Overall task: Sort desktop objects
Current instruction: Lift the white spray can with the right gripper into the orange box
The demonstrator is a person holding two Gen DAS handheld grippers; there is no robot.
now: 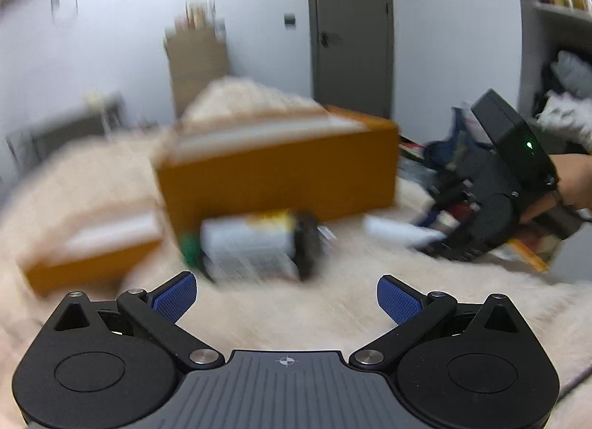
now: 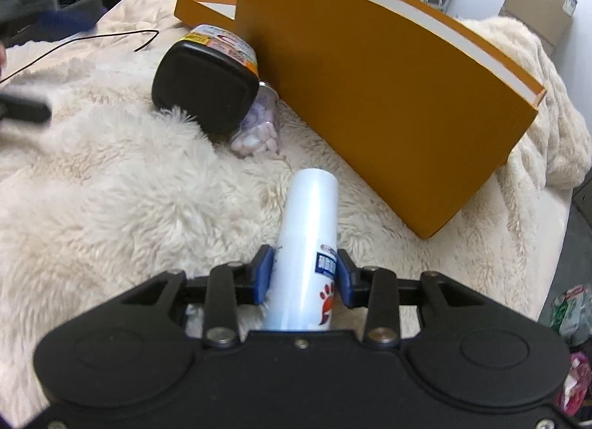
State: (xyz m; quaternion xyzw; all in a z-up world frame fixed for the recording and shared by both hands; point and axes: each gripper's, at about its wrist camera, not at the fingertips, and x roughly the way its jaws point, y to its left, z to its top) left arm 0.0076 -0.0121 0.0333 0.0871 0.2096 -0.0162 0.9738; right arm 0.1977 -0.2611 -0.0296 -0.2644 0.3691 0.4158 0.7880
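Grip status first: the right gripper [image 2: 301, 273] has its blue pads pressed on a white spray bottle [image 2: 309, 244], one pad on each side of the body near the printed label. The bottle points forward and down, and its far end hangs just above the cream fleece blanket [image 2: 111, 177]. The left gripper [image 1: 285, 297] stands spread wide with nothing between its fingers.

Procedure for the step in hand, judged to be carrying the bottle to the orange box [image 2: 388, 96]:
- Keep the pads squeezed on the bottle. The body is smooth and round, so it may twist or slide if you loosen the hold.
- Lift before you travel. The near wall of the box stands tall, and the bottle's far end must pass over its white-edged rim, not strike the side.
- Release only once the bottle is inside the walls.

Edges and clearances:
- A jar with a black lid [image 2: 207, 85] lies on its side, touching or nearly touching the box wall. Beside it sits a small clear container of pale pieces [image 2: 259, 129]. Both lie ahead and to the left of the bottle; route to the right of them.
- A second shallow orange tray [image 2: 205, 7], probably the lid, lies behind the jar.
- A thin black cable [image 2: 111, 35] crosses the blanket at far left, well apart from your path.
- Open blanket lies between the bottle and the box wall.
- The left wrist view is blurred, so do not judge fine spacing from it.
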